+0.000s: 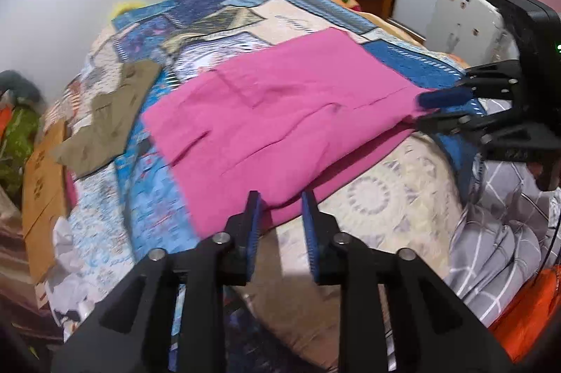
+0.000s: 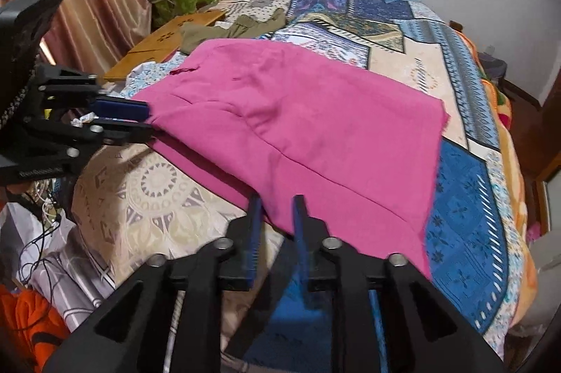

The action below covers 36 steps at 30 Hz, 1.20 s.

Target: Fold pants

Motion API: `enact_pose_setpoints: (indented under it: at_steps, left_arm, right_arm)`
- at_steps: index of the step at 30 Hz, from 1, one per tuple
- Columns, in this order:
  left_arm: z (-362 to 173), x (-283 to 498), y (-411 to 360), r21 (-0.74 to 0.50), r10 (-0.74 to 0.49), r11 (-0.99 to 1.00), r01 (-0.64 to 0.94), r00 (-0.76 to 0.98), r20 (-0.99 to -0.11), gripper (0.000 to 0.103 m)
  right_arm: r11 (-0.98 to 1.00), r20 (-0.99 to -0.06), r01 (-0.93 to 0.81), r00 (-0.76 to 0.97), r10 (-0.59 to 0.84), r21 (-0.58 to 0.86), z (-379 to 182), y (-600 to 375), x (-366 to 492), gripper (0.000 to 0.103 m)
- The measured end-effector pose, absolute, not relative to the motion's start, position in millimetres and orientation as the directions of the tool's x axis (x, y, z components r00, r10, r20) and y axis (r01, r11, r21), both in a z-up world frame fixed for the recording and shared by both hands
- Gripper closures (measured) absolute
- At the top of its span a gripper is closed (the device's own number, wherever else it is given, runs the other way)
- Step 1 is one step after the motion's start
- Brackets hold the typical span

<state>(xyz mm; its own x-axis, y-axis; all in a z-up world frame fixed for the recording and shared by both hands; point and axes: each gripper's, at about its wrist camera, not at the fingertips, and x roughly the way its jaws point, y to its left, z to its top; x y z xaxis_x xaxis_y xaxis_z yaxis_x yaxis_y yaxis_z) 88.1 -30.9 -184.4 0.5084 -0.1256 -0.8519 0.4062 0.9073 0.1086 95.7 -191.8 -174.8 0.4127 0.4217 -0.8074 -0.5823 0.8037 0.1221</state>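
Blue-padded fingers of the left claw [image 1: 280, 197] stand slightly parted at the near corner of the pink pants [image 1: 280, 113], the hem of the cloth lying in the gap between them; no pad visibly presses on the fabric, so the claw reads as released. Seen from the right wrist, the same left claw [image 2: 149, 122] sits at the pants' left corner, its two fingers narrowly apart beside the fabric edge. On the other side, the right claw [image 2: 277, 197] is likewise a little open, with the near edge of the pants [image 2: 308, 127] between its pads and no clamp showing; from the left wrist view the right claw [image 1: 420, 110] reaches to the garment's far right corner. Folded into a broad rectangle, the pants lie flat across a bed under a patchwork quilt [image 1: 224, 22], just ahead of both claws. An olive garment [image 1: 105, 120] rests on the quilt beyond the pants, beside a wooden board [image 1: 42, 183]. Grey checked bedding [image 1: 498, 232] bunches at the bed's near edge.
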Motion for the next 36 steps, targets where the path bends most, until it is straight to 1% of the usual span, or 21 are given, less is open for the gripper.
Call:
enact_pose_setpoints:
  at_steps: [1,2,3,9,14,20,22,23,26,27,28,29,31,36]
  left_arm:
    - [-182,87,-26,0.11,-0.117,0.914,0.39,0.516,-0.849,0.069]
    - [-180,87,-19,0.106,-0.112,0.923,0.37,0.522,-0.846,0.066]
    - [-178,88,-12,0.096,-0.11,0.932,0.349,0.526,-0.843,0.065]
    - [-175,103,25,-0.02,-0.13,0.977,0.214,0.514,-0.848,0.065]
    - [-192,115,31,-0.146,-0.206,0.975,0.166,0.448,-0.87,0.065]
    - [-201,116,26,-0.167,-0.22,0.973,0.158,0.426,-0.878,0.065]
    - [-201,116,29,-0.201,-0.247,0.968,0.152,0.416,-0.875,0.07]
    - [-201,116,29,-0.213,-0.256,0.966,0.15,0.41,-0.875,0.074]
    - [-198,114,28,-0.184,-0.231,0.972,0.148,0.429,-0.873,0.079]
    - [-198,113,27,-0.177,-0.225,0.973,0.148,0.433,-0.873,0.083]
    - [-197,112,28,-0.169,-0.216,0.975,0.143,0.439,-0.872,0.086]
    - [-196,112,28,-0.162,-0.208,0.977,0.14,0.443,-0.872,0.09]
    - [-192,112,30,-0.165,-0.21,0.977,0.138,0.452,-0.867,0.092]
    - [-172,107,28,-0.129,-0.194,0.978,0.161,0.506,-0.84,0.093]
  right_arm:
    - [0.808,-0.803,-0.576,0.421,0.421,0.122,-173,-195,94,0.075]
    - [0.813,-0.798,-0.569,0.431,0.422,0.123,-170,-200,93,0.074]
    - [0.821,-0.793,-0.558,0.443,0.419,0.122,-168,-205,92,0.074]
    - [0.884,-0.782,-0.446,0.499,0.374,0.138,-161,-241,99,0.073]
    - [0.926,-0.796,-0.343,0.51,0.326,0.16,-170,-266,109,0.073]
    - [0.936,-0.829,-0.286,0.457,0.323,0.207,-192,-277,114,0.073]
    - [0.933,-0.833,-0.284,0.443,0.333,0.222,-200,-276,115,0.073]
    - [0.931,-0.832,-0.282,0.44,0.338,0.229,-202,-276,114,0.073]
    - [0.927,-0.821,-0.27,0.442,0.361,0.262,-205,-276,113,0.073]
    - [0.926,-0.817,-0.267,0.446,0.366,0.269,-205,-277,112,0.076]
    - [0.924,-0.812,-0.267,0.451,0.369,0.272,-204,-276,112,0.089]
    - [0.924,-0.81,-0.269,0.455,0.37,0.271,-203,-276,112,0.094]
    - [0.927,-0.81,-0.278,0.463,0.36,0.253,-201,-274,111,0.096]
    - [0.936,-0.785,-0.299,0.527,0.326,0.188,-186,-273,108,0.099]
